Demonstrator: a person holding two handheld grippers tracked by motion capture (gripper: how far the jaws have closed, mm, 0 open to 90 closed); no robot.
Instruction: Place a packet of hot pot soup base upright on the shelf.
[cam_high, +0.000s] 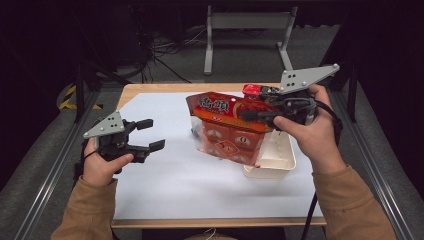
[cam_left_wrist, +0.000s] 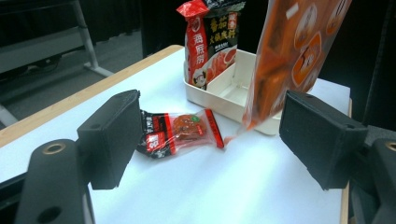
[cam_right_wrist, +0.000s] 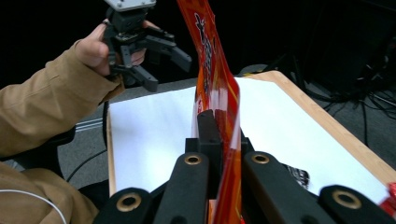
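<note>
**Bag in the air, bin next**

Your right gripper (cam_high: 257, 116) jaws are pinching the top edge of the big orange snack bag (cam_high: 227, 131), which hangs over the surface, just beside the white bin (cam_high: 280, 162). Left gripper (cam_high: 150, 135) jaws are spread, nothing between them. Lift until the bag's bottom clears the bin wall, then lower it straight in. Small snack packet (cam_left_wrist: 180, 132) stays on the surface.

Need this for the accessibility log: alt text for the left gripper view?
Two open black tool jaws frame a small red snack packet lying on the white table. Behind it, a white tray holds an upright red sauce pouch, and a large orange bag hangs over the tray's right end.
</note>
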